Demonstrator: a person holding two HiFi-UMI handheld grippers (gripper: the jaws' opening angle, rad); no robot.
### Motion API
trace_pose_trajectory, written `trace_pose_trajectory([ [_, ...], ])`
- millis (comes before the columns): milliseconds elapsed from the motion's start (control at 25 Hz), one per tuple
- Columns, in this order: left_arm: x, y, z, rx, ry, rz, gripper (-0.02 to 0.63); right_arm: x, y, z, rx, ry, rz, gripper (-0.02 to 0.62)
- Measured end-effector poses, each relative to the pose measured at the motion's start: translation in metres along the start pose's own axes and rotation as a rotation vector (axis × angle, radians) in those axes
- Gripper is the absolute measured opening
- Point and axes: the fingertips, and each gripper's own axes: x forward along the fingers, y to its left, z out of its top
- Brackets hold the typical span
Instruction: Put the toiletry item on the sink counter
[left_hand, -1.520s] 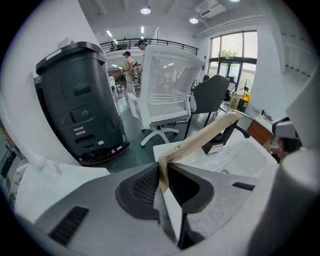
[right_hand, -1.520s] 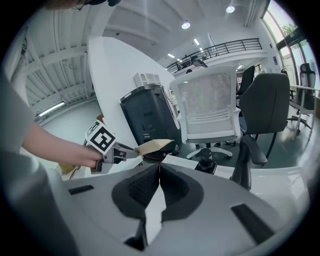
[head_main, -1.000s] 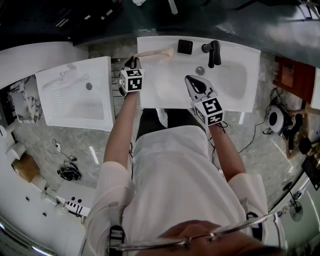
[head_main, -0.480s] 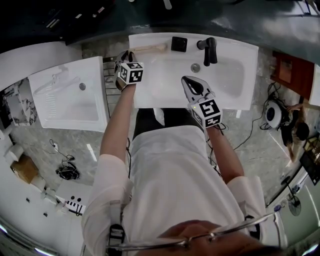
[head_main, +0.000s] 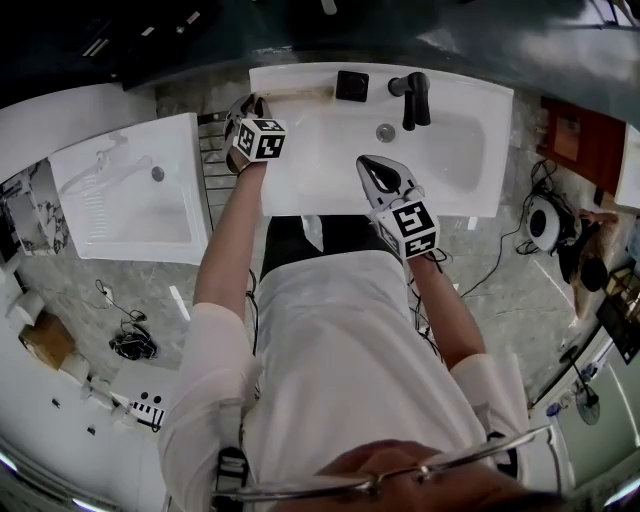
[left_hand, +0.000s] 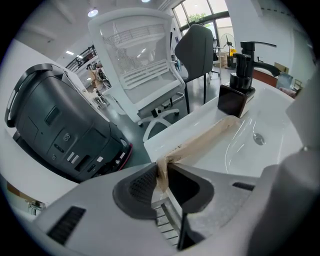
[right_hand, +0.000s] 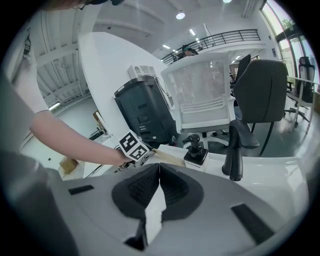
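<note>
The toiletry item is a flat beige tube. My left gripper is shut on its near end. The tube stretches along the back left ledge of the white sink counter, and its far end reaches close to a black soap dispenser. I cannot tell if the tube rests on the ledge. My right gripper hovers over the front of the basin, and its jaws are shut with nothing between them. In the right gripper view the left gripper's marker cube and the tube lie ahead.
A black faucet stands at the back of the basin, beside the dispenser, with the drain in front. A second white sink lies to the left. Behind the counter are a dark machine and a white mesh chair.
My left gripper has edged a little toward the back of the counter with the tube in it. The right gripper has kept its place over the basin.
</note>
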Motion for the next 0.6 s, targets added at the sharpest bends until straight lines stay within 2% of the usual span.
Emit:
trace_pose_trajectory([
  [280, 0.0020, -0.0042, -0.0017, -0.016, 0.016, -0.034, 0.073, 0.0032, 0.0063, -0.0019, 0.001, 0.007, 0.012, 0.006],
  [600, -0.0018, -0.0097, 0.0007, -0.070, 0.008, -0.111, 0.175, 0.0031, 0.0047, -0.0009, 0.001, 0.009, 0.012, 0.006],
])
